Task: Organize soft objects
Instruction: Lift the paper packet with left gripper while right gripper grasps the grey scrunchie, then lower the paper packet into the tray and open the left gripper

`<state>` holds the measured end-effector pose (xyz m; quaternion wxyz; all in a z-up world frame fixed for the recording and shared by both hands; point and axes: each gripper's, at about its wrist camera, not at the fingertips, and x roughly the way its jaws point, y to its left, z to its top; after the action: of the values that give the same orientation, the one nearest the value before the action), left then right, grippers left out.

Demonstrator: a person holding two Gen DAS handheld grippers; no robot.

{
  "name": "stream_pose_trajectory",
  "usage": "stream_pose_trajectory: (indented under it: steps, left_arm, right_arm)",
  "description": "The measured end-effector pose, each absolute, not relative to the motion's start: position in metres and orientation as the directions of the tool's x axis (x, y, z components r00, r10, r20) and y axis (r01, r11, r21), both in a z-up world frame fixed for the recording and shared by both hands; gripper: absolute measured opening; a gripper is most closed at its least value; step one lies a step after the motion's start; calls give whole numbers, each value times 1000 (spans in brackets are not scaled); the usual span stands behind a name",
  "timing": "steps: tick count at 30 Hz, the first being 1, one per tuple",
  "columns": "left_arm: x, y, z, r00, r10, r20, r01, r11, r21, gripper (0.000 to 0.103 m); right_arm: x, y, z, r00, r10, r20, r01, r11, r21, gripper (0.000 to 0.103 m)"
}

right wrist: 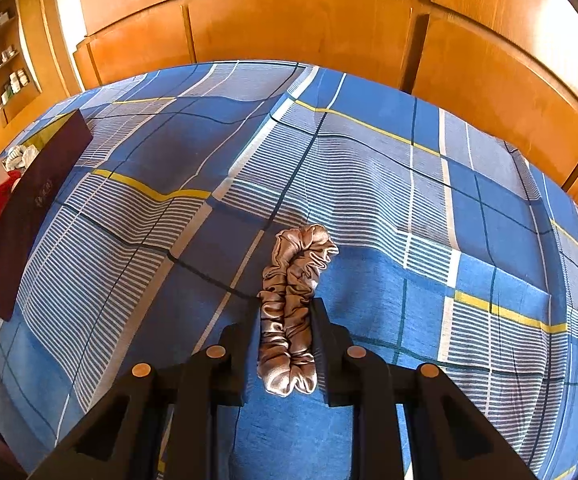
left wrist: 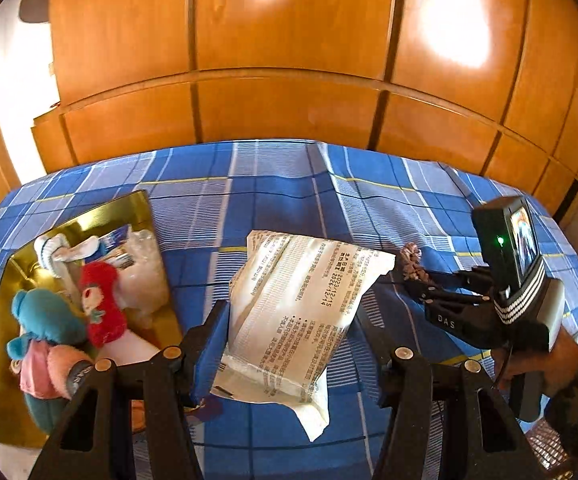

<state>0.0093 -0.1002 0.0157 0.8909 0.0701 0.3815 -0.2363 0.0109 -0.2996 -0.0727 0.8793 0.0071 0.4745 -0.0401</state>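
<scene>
My left gripper [left wrist: 289, 312] is shut on a white soft pack with printed text [left wrist: 301, 300], held above the blue plaid cloth. A gold tray [left wrist: 105, 212] at the left holds a teal plush [left wrist: 45, 320], a red plush [left wrist: 101, 304], a white sock and clear bags. My right gripper [right wrist: 285, 312] is shut on a beige satin scrunchie [right wrist: 289, 304], squeezed flat between the fingers just above the cloth. In the left wrist view the right gripper [left wrist: 417, 276] shows at the right with the scrunchie [left wrist: 411, 260] at its tips.
The blue plaid cloth [right wrist: 409, 200] covers the table. Orange wooden cabinets [left wrist: 289, 40] stand behind it. In the right wrist view the tray's dark outer wall [right wrist: 29, 208] is at the far left, with shelves [right wrist: 5, 64] beyond.
</scene>
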Motion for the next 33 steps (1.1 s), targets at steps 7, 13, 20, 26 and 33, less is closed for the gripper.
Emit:
stream_pose_trajectory:
  steps: [7,13,20,26,33]
  left_arm:
    - [13,-77,21,614,-348,-708,433,899,-66,59]
    - [20,-47,21,621,-322,-715,367,925,-98,59]
    - [38,17,29,642,-280,-714,219,959,-179,59]
    - [54,102,36,682,-173,-710,21,976,-217,59]
    - [59,165,19,658,-107,-745,-156,949,-274,59]
  right_arm:
    - [10,-295,-73,563,-92,-822,70,996,-64,24]
    - [9,-294,-74,570,-101,-816,72,995,-74,24]
    - [9,-294,-74,570,-103,-815,73,995,-74,24]
    - [9,-294,-74,565,-104,-819,74,994,-76,24]
    - [10,-294,-74,565,-102,-819,74,995,-73,24]
